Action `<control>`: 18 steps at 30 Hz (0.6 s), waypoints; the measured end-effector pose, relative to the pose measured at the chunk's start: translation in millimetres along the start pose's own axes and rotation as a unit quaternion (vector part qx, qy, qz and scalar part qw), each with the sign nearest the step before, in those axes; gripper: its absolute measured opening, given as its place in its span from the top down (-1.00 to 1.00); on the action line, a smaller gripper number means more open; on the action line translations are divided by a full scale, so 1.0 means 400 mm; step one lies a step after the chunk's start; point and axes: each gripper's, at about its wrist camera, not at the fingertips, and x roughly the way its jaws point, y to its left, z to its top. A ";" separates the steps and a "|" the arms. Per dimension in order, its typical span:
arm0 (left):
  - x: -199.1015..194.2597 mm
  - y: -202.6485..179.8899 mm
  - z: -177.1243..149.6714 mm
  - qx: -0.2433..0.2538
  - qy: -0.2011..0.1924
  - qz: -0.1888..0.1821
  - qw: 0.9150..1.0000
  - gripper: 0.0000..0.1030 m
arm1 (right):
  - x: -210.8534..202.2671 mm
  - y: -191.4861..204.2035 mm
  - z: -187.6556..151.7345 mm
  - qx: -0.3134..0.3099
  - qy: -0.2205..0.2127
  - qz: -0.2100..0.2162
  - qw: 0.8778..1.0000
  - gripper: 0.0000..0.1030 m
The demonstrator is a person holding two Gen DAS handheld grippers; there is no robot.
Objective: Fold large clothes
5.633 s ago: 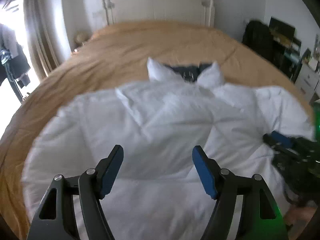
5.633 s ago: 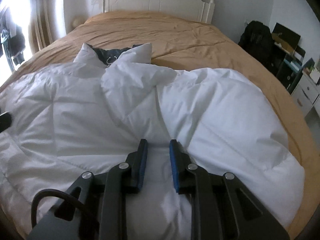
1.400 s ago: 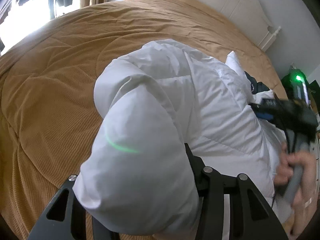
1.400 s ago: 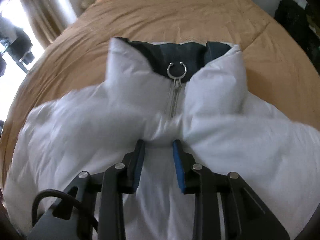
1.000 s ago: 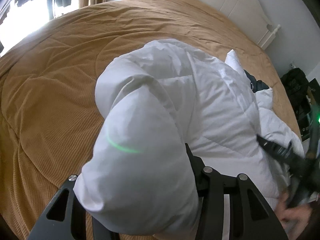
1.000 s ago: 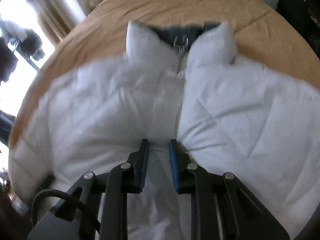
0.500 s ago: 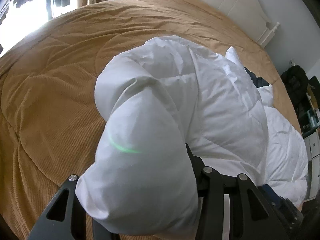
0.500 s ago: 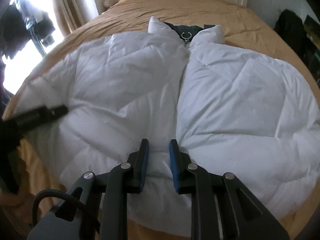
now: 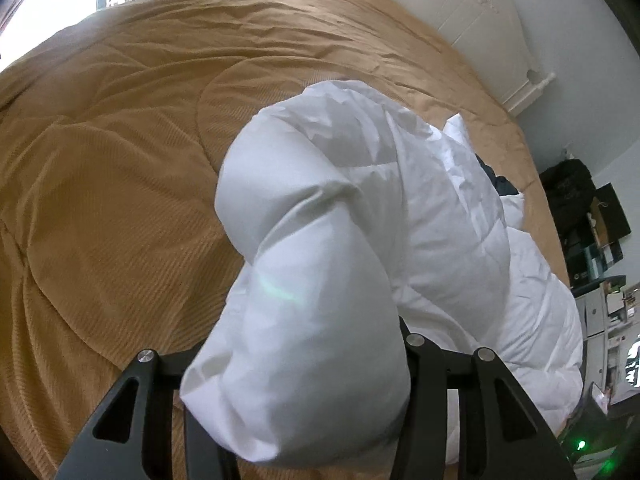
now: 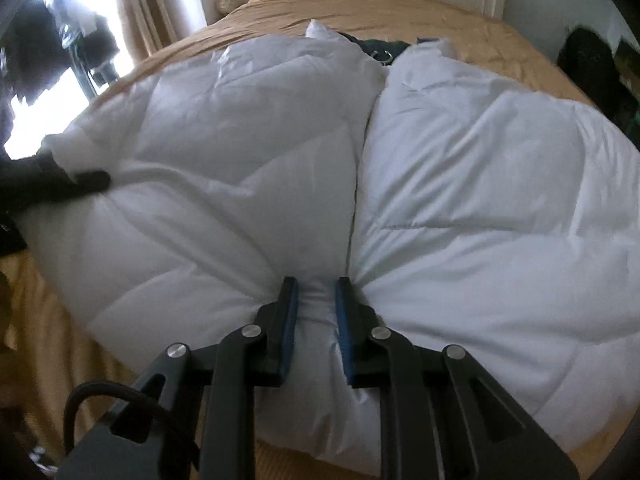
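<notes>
Tongs (image 10: 316,300) pinch white puffer jacket (image 10: 460,168) hem

Puffy white jacket (image 10: 460,184), ribbed tan bedspread (image 9: 120,200)

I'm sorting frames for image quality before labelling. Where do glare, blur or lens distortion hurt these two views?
Left wrist view: the window is blown out, a faint green flare streaks the white jacket, and the fisheye bows the bed. Right wrist view: bright window washes out the upper left, the left tongs look soft and dark, and the edges are blurred.
</notes>
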 end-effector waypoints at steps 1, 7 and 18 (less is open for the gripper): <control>-0.001 0.001 0.001 -0.003 0.002 -0.001 1.000 0.10 | -0.005 0.008 -0.002 -0.003 -0.002 -0.006 1.000 0.64; -0.025 0.007 0.005 -0.011 0.011 -0.019 1.000 0.16 | -0.093 0.022 -0.014 -0.023 -0.014 0.012 1.000 0.64; -0.074 -0.078 -0.012 0.068 -0.011 0.019 0.997 0.23 | 0.072 -0.132 0.254 0.120 0.033 0.077 0.989 0.67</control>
